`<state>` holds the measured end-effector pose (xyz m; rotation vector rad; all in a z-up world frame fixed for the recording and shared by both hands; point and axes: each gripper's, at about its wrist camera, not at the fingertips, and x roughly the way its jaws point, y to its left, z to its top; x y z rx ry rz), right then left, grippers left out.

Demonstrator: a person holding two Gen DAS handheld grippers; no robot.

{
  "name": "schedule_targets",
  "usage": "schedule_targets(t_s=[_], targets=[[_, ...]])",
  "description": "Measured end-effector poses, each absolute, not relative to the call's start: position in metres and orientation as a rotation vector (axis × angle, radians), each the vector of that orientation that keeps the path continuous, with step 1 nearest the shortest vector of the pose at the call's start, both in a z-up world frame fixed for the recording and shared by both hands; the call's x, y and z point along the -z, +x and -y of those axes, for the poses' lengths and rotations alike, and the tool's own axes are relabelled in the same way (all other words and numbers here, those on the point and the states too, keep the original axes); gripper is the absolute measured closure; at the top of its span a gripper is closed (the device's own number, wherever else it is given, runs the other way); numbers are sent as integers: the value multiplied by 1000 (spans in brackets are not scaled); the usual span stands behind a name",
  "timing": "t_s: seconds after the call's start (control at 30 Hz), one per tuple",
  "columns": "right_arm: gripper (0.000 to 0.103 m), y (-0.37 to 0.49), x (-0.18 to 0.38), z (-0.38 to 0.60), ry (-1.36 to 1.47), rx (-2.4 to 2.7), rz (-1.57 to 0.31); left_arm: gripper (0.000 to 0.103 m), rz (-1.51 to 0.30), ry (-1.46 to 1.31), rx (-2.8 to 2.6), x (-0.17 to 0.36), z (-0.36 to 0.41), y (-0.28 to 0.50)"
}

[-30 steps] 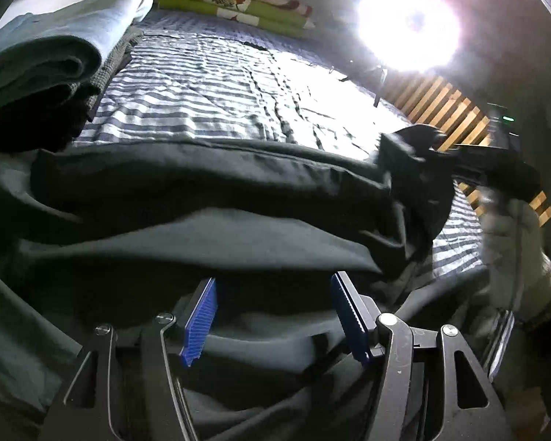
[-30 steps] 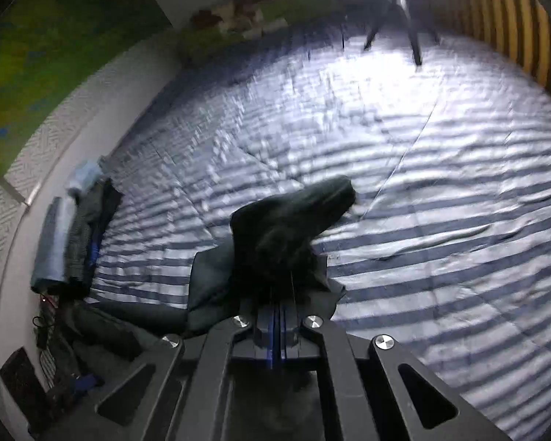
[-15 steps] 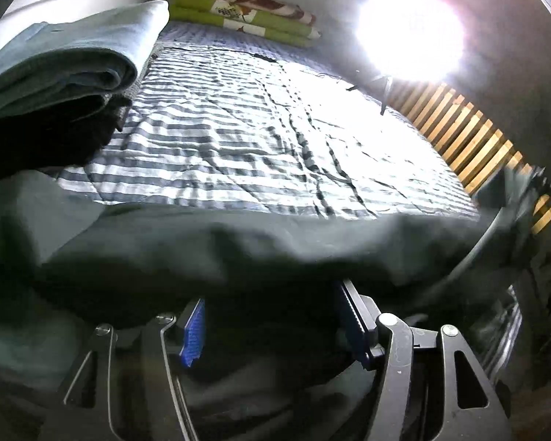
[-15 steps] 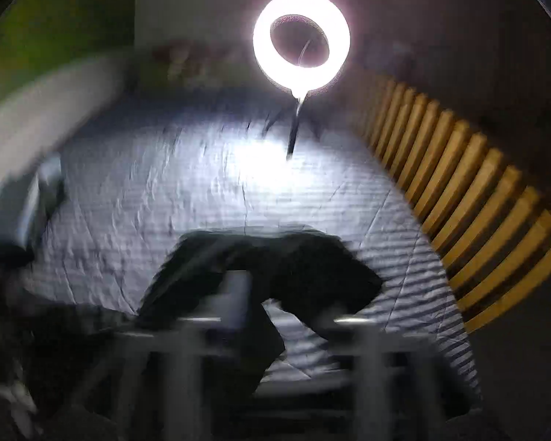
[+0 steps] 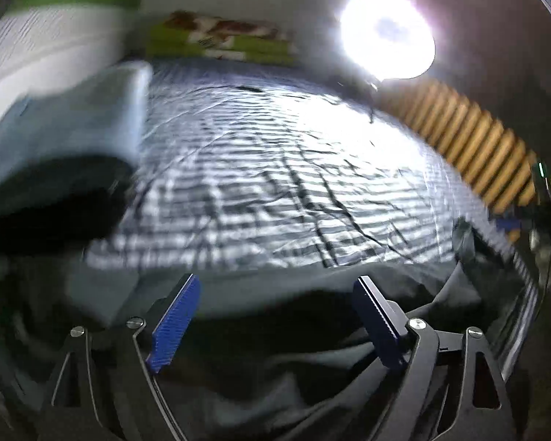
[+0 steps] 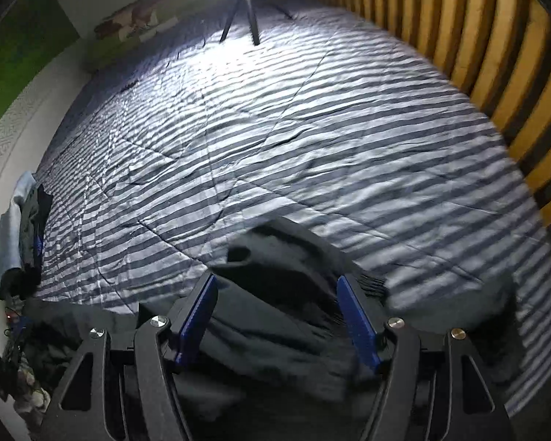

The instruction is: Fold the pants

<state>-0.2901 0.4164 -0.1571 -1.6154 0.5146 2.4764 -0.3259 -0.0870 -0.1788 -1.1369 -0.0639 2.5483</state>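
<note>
Two grippers, both with blue pads spread apart and nothing clamped between them. Left gripper [image 5: 275,316] low over the dark pants [image 5: 275,360], bunched in soft folds along the near edge of the striped bed cover [image 5: 275,169]. Right gripper [image 6: 279,312] above the same pants [image 6: 275,294], one rumpled end reaching forward onto the stripes between the pads. Stack of folded clothes [image 5: 66,154] off to the left by the wall, well apart from the pants. Bright ring lamp [image 5: 387,35] on a stand at the far side; slatted wooden rail [image 6: 496,73] on the right
</note>
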Motion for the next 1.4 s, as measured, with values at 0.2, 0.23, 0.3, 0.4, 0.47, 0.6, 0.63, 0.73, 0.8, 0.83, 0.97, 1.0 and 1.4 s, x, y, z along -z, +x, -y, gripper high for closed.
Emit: schedule_targets(t_s=[0.2, 0.23, 0.3, 0.4, 0.47, 0.6, 0.63, 0.73, 0.8, 0.83, 0.97, 1.0, 1.4], targets=[[39, -305, 155, -398, -1653, -2543, -301, 10, -215, -1345, -2364, 209, 33, -372], [37, -307, 158, -404, -1655, -2521, -269, 10, -230, -1375, -2349, 215, 28, -378], [36, -311, 170, -419, -1699, -2468, -258, 10, -291, -1418, -2325, 227, 17, -386], [36, -314, 206, -439, -1862, -2370, -293, 10, -367, -1475, -2289, 244, 2, -389], [35, -310, 226, -446, -1917, -2335, -316, 10, -407, -1500, -2281, 253, -4, -391], [101, -294, 215, -449, -1878, -2468, -425, 57, -352, -1476, -2266, 249, -11, -389], [102, -291, 208, -449, -1877, -2484, -426, 86, -369, -1462, -2278, 246, -15, -385], [102, -281, 174, -446, -1760, -2585, -240, 102, -448, -1431, -2330, 237, -21, -379], [102, -276, 150, -450, -1693, -2648, -197, 102, -411, -1417, -2352, 229, -16, -377], [102, -274, 137, -451, -1643, -2658, -149, 102, -395, -1407, -2372, 224, -12, -377], [102, -271, 93, -464, -1410, -2650, 47, 102, -348, -1313, -2511, 185, 8, -383], [102, -270, 81, -470, -1373, -2663, 50, 102, -355, -1283, -2546, 175, 11, -384], [83, -375, 129, -505, -1352, -2387, 248, 91, -491, -1450, -2728, 184, 10, -504]])
